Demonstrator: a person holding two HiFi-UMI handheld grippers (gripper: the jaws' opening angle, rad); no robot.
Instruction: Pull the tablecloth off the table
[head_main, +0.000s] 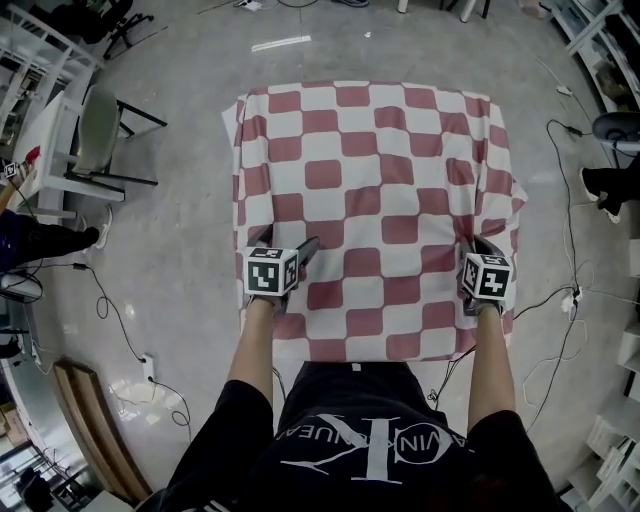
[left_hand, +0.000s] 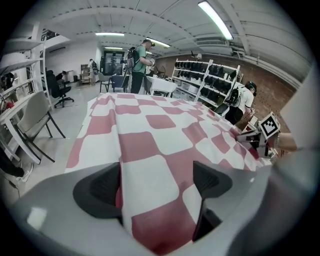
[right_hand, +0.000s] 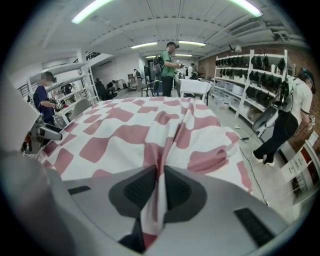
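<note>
The tablecloth (head_main: 375, 200) lies spread over the bench, its near edge toward you. Your right gripper (right_hand: 161, 192) is clamped on a fold at the bench's near right corner. Your left gripper (left_hand: 157, 187) straddles cloth at the near left, jaws apart, not yet gripping.

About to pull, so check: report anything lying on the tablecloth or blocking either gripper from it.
Nothing visible does. The tablecloth lies bare; the right gripper is shut on a fold of it, and the left gripper stands open around its edge.
</note>
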